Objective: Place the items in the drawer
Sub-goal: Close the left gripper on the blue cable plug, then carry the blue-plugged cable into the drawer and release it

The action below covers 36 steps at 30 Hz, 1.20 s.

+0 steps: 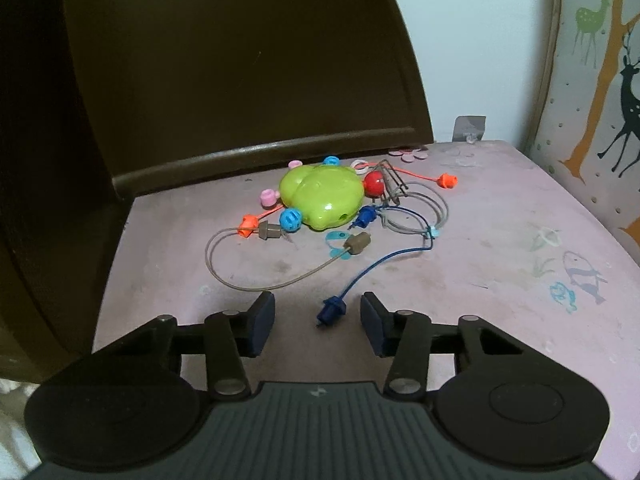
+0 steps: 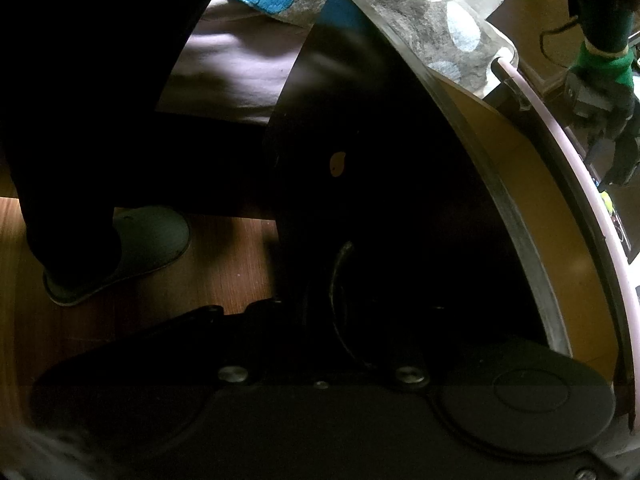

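Reading no legible writing anywhere. My left gripper (image 1: pixel 318 322) jaws apart, dark blue plastic cord plug (image 1: pixel 330 311) between pads, untouched. Right gripper: state unclear, too dark.

Toys (image 1: pixel 322 196) – tangled cords – on pink tabletop (image 1: pixel 500 240).

the left wrist view looks forward and down, close over the near edge of the pale pink tabletop (image 1: pixel 500 240), toward its far edge at the dark brown wooden headboard (image 1: pixel 240 80). the right wrist view looks steeply down, close against a dark brown drawer front (image 2: pixel 380 160), with brown wooden floor (image 2: pixel 180 280) beyond. no shared area is recognisable.
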Available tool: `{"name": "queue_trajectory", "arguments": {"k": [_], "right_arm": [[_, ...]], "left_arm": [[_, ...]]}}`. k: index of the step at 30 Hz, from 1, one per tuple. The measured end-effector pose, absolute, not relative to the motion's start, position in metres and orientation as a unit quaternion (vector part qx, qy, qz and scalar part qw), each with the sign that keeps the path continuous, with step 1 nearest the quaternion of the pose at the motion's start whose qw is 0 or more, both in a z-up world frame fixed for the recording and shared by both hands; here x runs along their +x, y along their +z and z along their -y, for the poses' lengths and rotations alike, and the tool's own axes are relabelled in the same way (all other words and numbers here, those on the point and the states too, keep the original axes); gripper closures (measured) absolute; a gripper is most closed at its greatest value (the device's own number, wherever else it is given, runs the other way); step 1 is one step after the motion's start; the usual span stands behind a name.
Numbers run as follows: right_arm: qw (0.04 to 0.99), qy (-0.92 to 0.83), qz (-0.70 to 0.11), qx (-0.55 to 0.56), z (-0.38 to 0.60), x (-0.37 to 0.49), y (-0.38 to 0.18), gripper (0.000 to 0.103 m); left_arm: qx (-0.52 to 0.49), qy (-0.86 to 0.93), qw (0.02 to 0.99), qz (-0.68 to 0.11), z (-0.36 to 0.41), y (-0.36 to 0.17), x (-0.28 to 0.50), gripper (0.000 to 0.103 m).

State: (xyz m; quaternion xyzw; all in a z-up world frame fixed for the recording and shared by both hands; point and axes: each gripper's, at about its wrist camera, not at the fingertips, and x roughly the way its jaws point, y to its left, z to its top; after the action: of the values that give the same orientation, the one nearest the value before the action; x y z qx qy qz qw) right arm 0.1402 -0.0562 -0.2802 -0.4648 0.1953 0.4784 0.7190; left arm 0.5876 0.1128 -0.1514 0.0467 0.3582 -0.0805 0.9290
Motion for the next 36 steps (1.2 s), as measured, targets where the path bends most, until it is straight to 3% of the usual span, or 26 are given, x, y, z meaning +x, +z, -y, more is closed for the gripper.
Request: {"name": "queue_trajectory", "arguments": {"k": [4,5,9,12,22,30,36], "right_arm": [[0.720,0.478,-0.195,-0.464,0.056,0.140,-0.280,0.088],[0.720,0.478,-0.195,-0.464,0.056,0.140,-0.280,0.088],[0.719,0.479,-0.195,-0.465,0.056,0.141,-0.280,0.088],[0.719,0.478,-0.195,-0.465,0.056,0.143,-0.279,0.094],[0.721,0.472,-0.199,-0.467,0.053,0.142,-0.279,0.094],[0.719,0.472,-0.198,-0.469,0.053,0.142,-0.279,0.094],[0.719,0.472,-0.198,-0.471,0.053,0.141,-0.280,0.091]], "left_arm": [[0.031,-0.097,0.927,-0.361,-0.113,-0.152,0.594,0.076],[0.032,-0.098,0.926,-0.364,-0.112,-0.151,0.593,0.091],[0.054,-0.094,0.925,-0.364,-0.103,-0.144,0.575,0.091],[0.043,-0.111,0.927,-0.357,-0.101,-0.133,0.547,0.091],[-0.119,-0.165,0.928,-0.313,-0.110,-0.074,0.435,0.091],[-0.145,-0.178,0.935,-0.269,-0.115,-0.012,0.358,0.091],[-0.146,-0.183,0.934,-0.271,-0.118,0.005,0.318,0.091]]}}
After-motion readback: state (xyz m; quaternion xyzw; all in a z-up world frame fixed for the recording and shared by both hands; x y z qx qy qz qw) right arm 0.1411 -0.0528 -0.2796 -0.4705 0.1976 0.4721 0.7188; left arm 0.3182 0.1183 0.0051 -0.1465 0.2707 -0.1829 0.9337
